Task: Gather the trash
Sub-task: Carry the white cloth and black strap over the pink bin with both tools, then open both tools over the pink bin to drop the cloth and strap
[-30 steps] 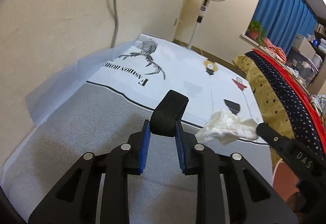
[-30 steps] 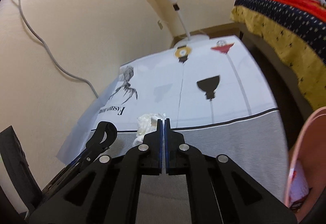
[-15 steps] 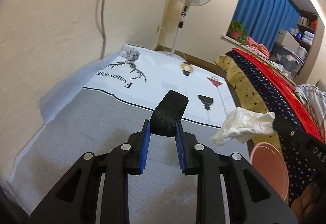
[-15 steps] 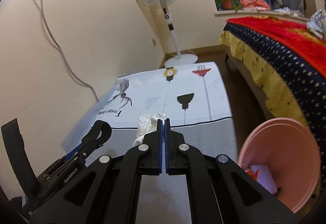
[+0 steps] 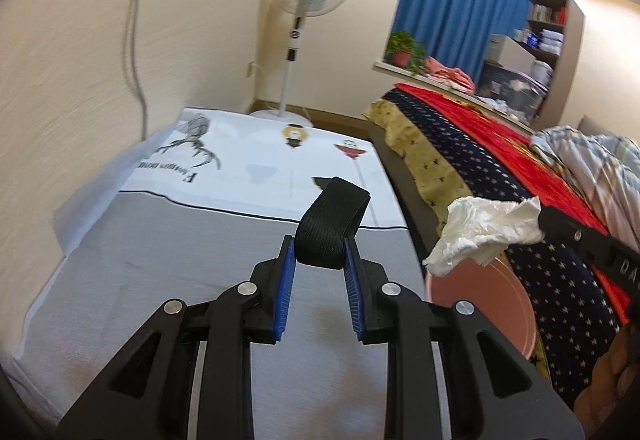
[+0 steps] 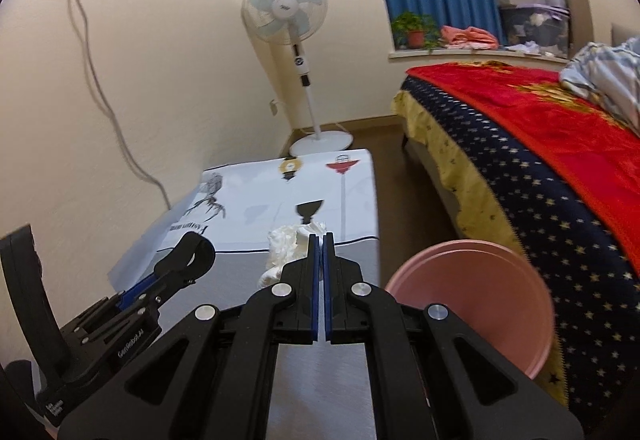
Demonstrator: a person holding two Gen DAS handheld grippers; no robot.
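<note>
The left gripper (image 5: 319, 255) stays clamped on a black strap (image 5: 332, 226). At three o'clock, the right gripper (image 6: 319, 240), clenched on crumpled tissue (image 5: 484, 230), has risen off the mat (image 5: 160, 260) toward the pink bin (image 6: 472, 300); dropping comes next.

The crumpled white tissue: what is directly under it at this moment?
In the left wrist view the crumpled white tissue, pinched by the right tongs, hangs over the rim of the pink bin. The tongs hide most of the bin's inside.
</note>
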